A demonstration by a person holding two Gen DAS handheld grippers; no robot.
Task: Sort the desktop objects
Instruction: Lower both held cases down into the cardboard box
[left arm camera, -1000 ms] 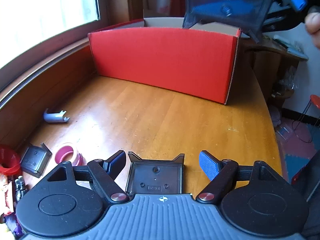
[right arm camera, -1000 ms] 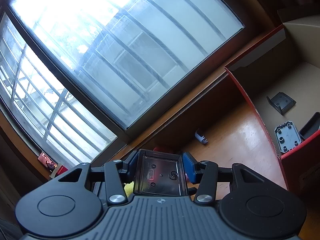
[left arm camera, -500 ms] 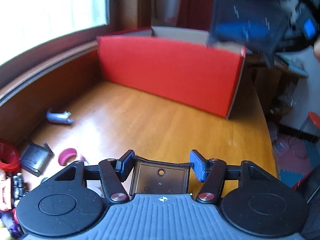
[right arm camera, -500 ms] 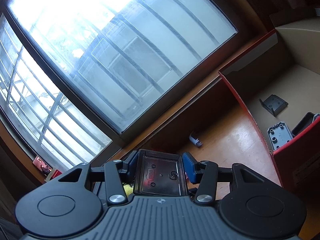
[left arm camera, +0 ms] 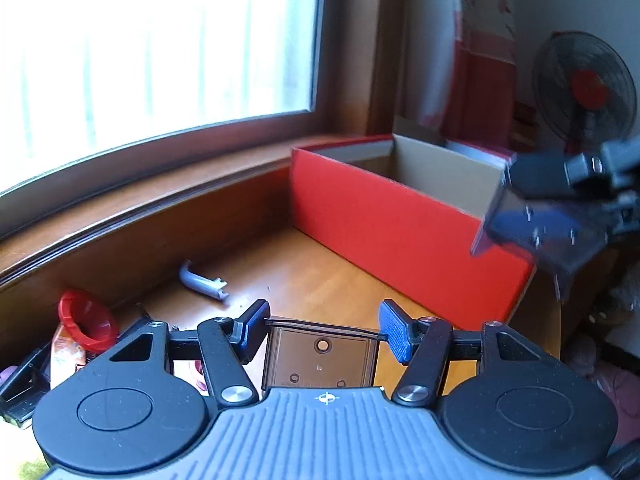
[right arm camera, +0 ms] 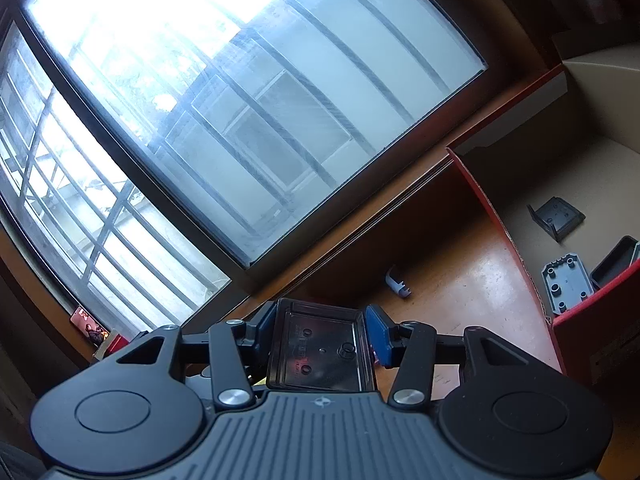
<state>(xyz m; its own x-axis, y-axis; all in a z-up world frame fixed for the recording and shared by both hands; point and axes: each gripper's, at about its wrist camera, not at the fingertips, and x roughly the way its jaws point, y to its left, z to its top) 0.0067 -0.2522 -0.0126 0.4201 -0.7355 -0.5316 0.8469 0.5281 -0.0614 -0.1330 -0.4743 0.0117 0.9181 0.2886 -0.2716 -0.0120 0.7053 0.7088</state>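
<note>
Right hand-held gripper (right arm camera: 322,344) is gripping a dark tray (right arm camera: 322,354) left of the red box (right arm camera: 580,320); left hand-held gripper (left arm camera: 322,330) is clamping a smoky tray (left arm camera: 320,360), box lying ahead-right.

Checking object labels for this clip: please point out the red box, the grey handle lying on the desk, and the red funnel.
red box (left arm camera: 400,224), left wrist view, middle of its long red front wall.
grey handle (left arm camera: 199,281), left wrist view, middle of its curved bar.
red funnel (left arm camera: 86,322), left wrist view, its flared red cone.
</note>
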